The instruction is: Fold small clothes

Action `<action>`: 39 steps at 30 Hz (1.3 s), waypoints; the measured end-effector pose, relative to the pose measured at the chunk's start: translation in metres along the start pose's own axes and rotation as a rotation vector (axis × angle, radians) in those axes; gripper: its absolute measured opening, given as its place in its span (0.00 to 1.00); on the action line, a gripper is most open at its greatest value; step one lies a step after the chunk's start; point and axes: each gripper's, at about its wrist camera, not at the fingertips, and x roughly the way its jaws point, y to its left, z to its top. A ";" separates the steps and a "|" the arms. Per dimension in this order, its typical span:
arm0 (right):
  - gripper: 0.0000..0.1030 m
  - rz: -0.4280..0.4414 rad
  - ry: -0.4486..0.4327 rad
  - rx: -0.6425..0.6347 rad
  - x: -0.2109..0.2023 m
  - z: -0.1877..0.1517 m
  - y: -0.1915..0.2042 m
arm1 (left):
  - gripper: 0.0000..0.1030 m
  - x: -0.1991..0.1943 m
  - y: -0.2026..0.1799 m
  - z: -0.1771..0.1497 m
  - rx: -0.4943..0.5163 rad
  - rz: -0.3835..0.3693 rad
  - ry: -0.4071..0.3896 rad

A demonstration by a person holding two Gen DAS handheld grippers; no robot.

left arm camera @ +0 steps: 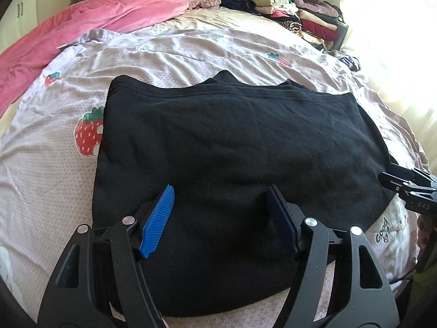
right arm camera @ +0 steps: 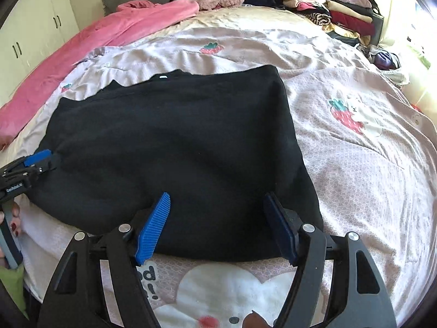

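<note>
Black garment (left arm camera: 235, 150) folded flat on the strawberry-print bedspread (left arm camera: 174, 52), dead centre of both views. Left gripper (left arm camera: 221, 213) low over its near edge, blue pads (left arm camera: 158, 221) spread apart, nothing pinched. Right gripper (right arm camera: 218, 218) likewise, jaws wide, cloth under them but not clamped. Pink blanket (left arm camera: 90, 24) off at ten o'clock. Stack of folded clothes (left arm camera: 297, 11) up at one o'clock.

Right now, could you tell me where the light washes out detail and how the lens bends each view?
Left wrist view: window glare bleaches the right edge beyond the stack of folded clothes; the bed bulges like a dome. Right wrist view: glare burns the top-right corner, black vignette rims the frame, and the black garment shows almost no texture.
</note>
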 end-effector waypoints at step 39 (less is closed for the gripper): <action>0.95 0.115 -0.221 0.019 -0.056 0.015 0.017 | 0.91 -0.056 0.004 0.009 -0.042 -0.023 -0.091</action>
